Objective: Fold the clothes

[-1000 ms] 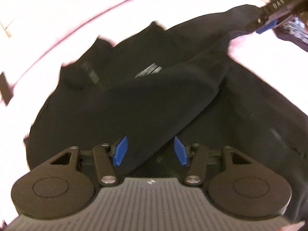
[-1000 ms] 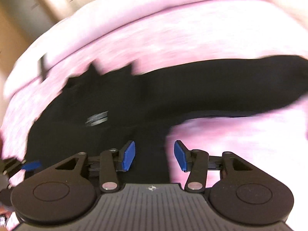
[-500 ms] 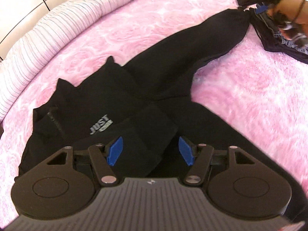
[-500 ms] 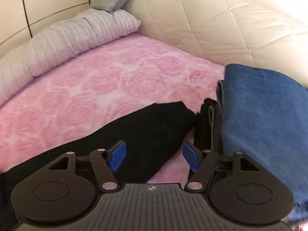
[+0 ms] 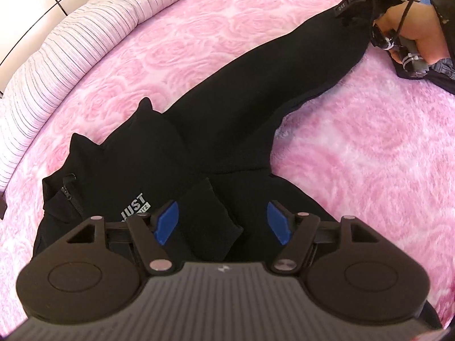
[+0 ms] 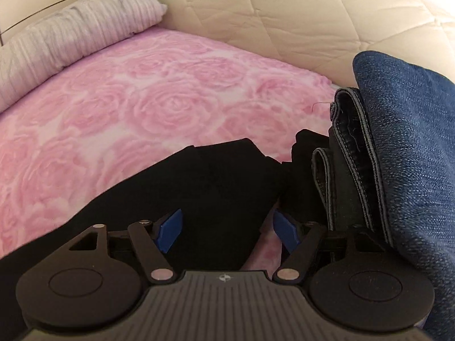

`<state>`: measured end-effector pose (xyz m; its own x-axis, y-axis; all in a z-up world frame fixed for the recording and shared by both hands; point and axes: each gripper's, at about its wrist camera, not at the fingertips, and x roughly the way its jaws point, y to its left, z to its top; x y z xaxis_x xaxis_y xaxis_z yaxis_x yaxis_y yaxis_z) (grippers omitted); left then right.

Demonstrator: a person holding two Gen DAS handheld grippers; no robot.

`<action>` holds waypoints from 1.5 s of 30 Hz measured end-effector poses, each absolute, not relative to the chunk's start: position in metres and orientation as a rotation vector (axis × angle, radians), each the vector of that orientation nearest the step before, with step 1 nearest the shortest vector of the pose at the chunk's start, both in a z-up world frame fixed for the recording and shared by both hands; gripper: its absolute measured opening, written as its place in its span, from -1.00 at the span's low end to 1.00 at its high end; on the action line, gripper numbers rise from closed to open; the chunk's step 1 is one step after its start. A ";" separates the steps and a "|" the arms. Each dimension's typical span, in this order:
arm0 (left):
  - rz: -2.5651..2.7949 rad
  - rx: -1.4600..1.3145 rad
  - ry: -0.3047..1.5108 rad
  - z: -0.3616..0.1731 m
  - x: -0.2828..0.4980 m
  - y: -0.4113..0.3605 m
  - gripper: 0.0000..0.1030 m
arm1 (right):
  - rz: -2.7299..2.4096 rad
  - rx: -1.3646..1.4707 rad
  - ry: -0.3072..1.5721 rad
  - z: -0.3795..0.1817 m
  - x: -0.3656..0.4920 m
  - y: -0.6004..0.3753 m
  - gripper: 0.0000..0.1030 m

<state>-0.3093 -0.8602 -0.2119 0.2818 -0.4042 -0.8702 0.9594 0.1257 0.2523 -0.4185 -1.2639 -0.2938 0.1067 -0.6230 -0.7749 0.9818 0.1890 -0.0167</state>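
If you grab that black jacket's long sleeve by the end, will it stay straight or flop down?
Probably flop: the sleeve lies limp and creased on the pink blanket. The black jacket looks thick, so it would likely drag rather than lift whole.

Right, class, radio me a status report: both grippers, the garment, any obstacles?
Left gripper open over black zip-up jacket. Right gripper open at the outstretched sleeve. Folded blue jeans crowd the right side.
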 end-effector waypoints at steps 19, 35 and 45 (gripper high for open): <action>-1.007 0.857 0.714 -0.185 -0.256 -0.762 0.30 | -0.775 0.147 0.616 -0.167 -0.355 -1.114 -0.72; -0.784 0.773 0.790 -0.176 -0.114 -0.544 0.34 | -0.014 -0.187 0.648 -0.181 -0.176 -0.719 0.14; -0.895 0.454 0.898 -0.196 -0.036 -0.550 0.35 | -0.145 -0.130 0.864 -0.202 -0.210 -0.743 0.22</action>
